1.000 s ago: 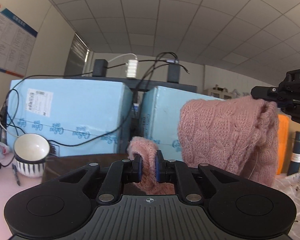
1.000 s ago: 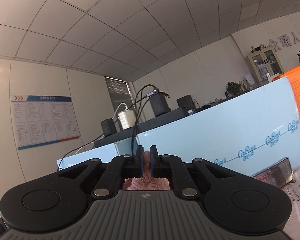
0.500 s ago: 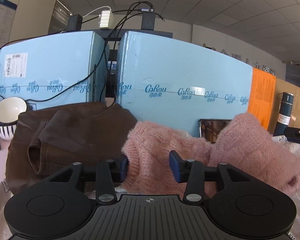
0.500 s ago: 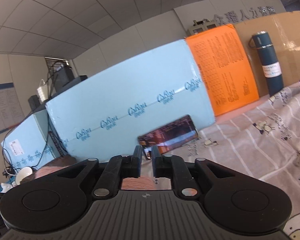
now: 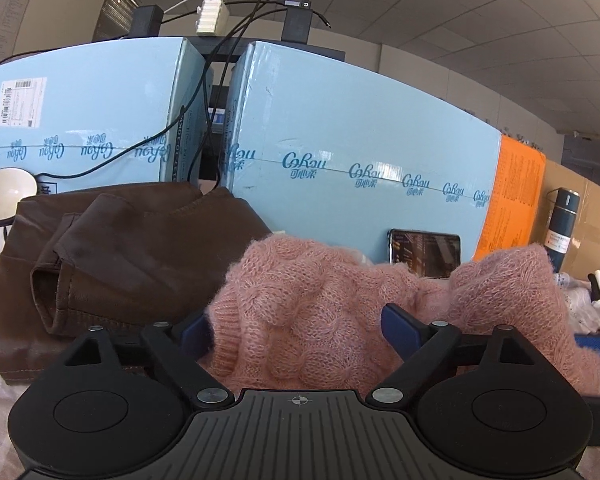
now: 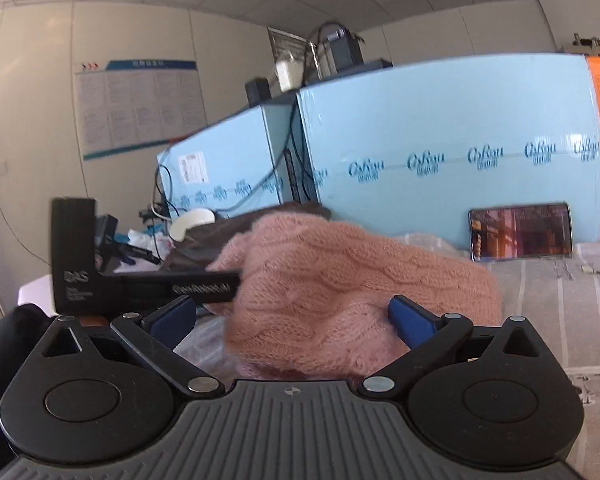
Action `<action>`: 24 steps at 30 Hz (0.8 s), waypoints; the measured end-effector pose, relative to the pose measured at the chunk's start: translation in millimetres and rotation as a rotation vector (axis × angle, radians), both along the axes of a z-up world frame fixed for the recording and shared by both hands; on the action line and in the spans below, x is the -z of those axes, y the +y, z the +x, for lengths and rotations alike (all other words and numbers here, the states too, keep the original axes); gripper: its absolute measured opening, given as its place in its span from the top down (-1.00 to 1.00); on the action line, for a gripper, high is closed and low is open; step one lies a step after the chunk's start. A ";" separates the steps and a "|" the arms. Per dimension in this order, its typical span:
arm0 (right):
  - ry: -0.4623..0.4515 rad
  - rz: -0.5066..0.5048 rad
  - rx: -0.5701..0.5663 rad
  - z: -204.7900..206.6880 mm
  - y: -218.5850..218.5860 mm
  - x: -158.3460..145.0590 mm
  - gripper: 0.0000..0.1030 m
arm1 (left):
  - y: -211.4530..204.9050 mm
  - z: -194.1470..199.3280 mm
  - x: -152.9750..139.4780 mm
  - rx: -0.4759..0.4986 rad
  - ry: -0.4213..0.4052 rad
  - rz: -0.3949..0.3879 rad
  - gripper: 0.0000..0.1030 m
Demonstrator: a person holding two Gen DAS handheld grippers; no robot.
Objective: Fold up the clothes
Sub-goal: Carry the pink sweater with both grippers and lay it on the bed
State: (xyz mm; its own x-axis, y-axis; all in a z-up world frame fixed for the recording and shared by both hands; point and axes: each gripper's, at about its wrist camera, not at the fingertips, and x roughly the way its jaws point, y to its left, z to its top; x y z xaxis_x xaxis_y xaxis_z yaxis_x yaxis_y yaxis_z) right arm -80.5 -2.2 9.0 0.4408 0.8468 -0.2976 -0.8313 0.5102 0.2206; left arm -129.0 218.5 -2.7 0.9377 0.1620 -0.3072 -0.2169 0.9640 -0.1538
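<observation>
A pink cable-knit sweater (image 5: 320, 300) lies in a heap on the table, partly over a folded brown garment (image 5: 120, 260). My left gripper (image 5: 298, 328) stands wide with its jaws still opening. The sweater's ribbed edge bulges between the blue pads (image 5: 196, 330), which do not press on it. In the right wrist view the sweater (image 6: 340, 272) lies between the spread pads of my right gripper (image 6: 292, 316), whose jaws are also opening and free of the knit. The left gripper's black body (image 6: 140, 284) reaches in from the left against the sweater.
Two light blue cartons (image 5: 360, 140) wall off the back, with a phone (image 5: 424, 252) leaning on them. An orange box (image 5: 516, 200) and a dark bottle (image 5: 564, 224) stand at the right, a white bowl (image 5: 4, 196) at the left. A printed cloth (image 6: 560, 300) covers the table.
Both grippers were shut on the sweater held up in the air. They came down and tipped forward, the sweater dropped onto the table, and both pairs of jaws spread wide.
</observation>
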 end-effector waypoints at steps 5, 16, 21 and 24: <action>0.103 -0.031 0.110 20.9 1.1 10.6 -0.55 | 0.2 5.3 2.4 0.011 0.020 -0.014 -0.82; -0.036 0.212 0.321 23.5 -81.8 -29.2 0.52 | -32.8 7.9 -8.0 0.008 -0.012 0.066 0.60; -0.055 0.278 0.464 48.1 -144.5 -47.8 0.53 | -57.1 11.4 -21.4 0.053 -0.081 0.048 0.60; -0.065 0.297 0.545 59.6 -182.9 -50.4 0.53 | -74.9 21.3 -18.8 0.095 -0.075 0.045 0.60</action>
